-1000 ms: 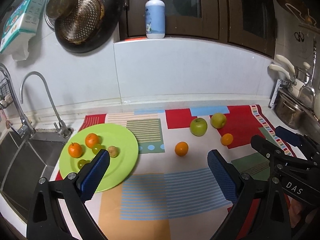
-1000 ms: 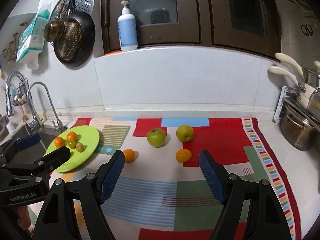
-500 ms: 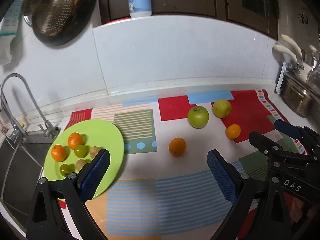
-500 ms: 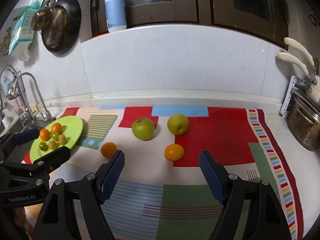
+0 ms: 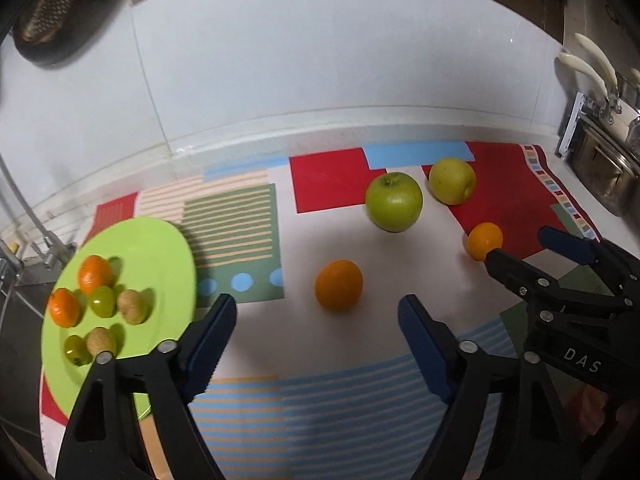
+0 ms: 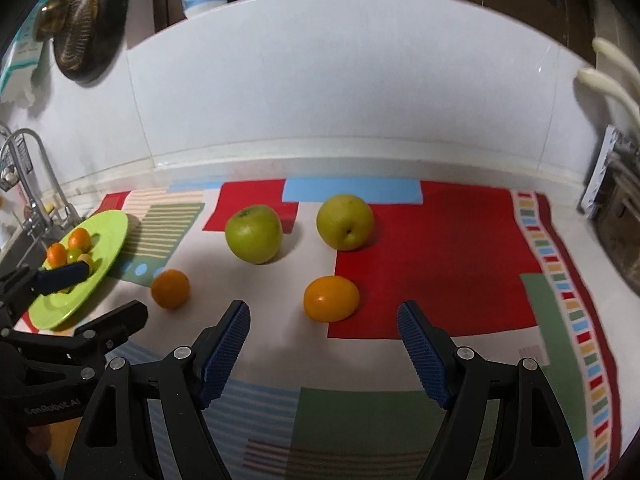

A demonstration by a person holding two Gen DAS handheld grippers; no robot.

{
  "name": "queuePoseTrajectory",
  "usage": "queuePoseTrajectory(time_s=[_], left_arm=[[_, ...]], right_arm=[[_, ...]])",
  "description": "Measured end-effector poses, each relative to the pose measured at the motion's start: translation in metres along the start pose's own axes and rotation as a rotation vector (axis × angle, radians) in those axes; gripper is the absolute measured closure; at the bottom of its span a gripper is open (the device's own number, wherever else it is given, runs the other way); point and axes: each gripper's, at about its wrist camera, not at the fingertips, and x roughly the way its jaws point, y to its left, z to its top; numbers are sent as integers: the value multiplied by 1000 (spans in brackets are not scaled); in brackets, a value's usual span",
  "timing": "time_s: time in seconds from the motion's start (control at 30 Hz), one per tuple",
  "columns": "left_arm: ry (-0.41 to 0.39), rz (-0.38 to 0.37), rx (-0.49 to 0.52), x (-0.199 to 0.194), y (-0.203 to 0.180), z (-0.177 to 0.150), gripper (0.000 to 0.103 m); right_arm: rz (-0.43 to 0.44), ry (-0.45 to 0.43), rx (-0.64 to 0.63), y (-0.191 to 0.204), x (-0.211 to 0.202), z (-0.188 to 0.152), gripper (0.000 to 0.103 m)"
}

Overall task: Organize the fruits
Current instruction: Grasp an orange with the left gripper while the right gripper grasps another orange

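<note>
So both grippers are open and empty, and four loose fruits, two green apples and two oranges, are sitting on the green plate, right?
Not on the plate. The left wrist view shows both apples and both oranges loose on the patterned mat. The left gripper and right gripper are open and empty.

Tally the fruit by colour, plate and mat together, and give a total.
Orange: 4, namely two on the plate and two on the mat
Green: 3, namely one apple and two small fruits on the plate
Yellow-green: 1, the second apple
Tan: 2, both on the plate
Total: 10
</note>
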Motion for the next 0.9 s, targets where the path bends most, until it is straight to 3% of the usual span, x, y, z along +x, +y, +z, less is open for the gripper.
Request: queuePoseTrajectory(time_s=[0.13, 0.47, 0.6, 0.63, 0.9], left_arm=[[6, -14, 8, 13, -4, 6, 31], [65, -79, -25, 42, -7, 10, 60], [78, -89, -37, 46, -6, 10, 71], [79, -90, -39, 47, -5, 10, 71], [55, -87, -16, 38, -7, 8, 71]], right_arm=[[16, 33, 20, -6, 17, 1, 31], [54, 104, 57, -14, 44, 7, 47], [61, 111, 64, -13, 49, 9, 58], [53, 114, 62, -12, 50, 9, 64], [53, 94, 45, -5, 39, 10, 64]])
